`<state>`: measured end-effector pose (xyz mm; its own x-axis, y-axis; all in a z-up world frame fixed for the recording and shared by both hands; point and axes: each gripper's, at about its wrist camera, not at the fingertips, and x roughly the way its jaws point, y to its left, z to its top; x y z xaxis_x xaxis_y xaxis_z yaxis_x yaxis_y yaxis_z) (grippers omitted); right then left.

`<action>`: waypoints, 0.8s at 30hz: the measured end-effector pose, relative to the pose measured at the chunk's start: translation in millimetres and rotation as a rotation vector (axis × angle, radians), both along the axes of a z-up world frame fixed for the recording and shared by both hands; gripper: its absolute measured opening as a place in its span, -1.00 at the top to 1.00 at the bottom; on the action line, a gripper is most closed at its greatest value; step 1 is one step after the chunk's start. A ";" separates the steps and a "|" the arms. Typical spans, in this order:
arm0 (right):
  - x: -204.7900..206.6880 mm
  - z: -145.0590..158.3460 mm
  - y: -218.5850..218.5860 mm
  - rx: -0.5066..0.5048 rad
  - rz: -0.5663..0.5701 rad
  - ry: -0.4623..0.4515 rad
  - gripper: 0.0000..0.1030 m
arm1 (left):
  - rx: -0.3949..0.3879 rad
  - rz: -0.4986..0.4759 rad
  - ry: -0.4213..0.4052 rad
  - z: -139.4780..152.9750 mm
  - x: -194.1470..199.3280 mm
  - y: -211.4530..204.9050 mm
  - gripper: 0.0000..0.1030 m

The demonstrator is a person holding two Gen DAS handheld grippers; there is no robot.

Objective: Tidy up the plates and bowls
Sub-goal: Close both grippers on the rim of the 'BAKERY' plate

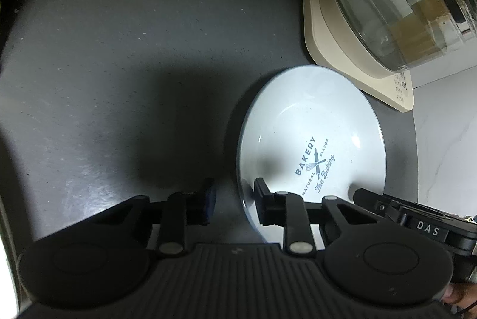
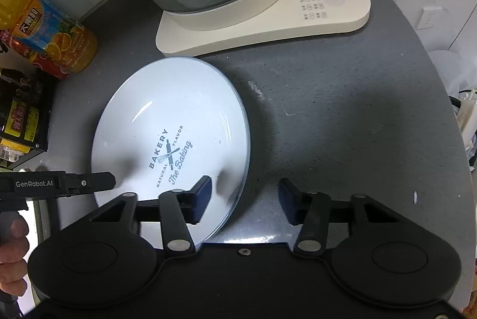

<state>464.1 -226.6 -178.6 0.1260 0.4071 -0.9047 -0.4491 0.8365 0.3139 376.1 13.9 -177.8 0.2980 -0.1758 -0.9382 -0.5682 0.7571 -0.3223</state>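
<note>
The right tool [image 2: 244,199] hangs open astride the white plate's [image 2: 167,116] near rim on the grey tabletop [image 2: 342,116]

Item: one plate [image 2: 170,122], white with a thin blue-grey rim, shallow and glossy. We read printed lettering at its centre: "BAKERY", "NATURAL FLAVOR", "The Baking", around a crossed whisk and rolling pin. We find it right side up, flat on the dark grey table [image 2: 342,110], empty.
</note>
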 end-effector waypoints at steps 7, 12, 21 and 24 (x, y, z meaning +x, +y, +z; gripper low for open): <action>7.9 2.0 4.8 0.000 0.020 -0.006 0.20 | -0.019 -0.001 0.000 -3.9 4.6 -1.6 0.64; 10.8 0.4 10.8 0.004 0.038 -0.003 0.50 | -0.034 0.001 0.004 -5.8 8.5 -1.6 0.73; 6.5 8.8 8.7 0.041 0.038 -0.029 0.71 | -0.050 0.022 -0.049 3.0 -4.8 8.1 0.77; 4.5 20.0 7.1 0.063 0.043 -0.048 0.76 | -0.050 0.036 -0.070 10.1 -10.0 15.0 0.77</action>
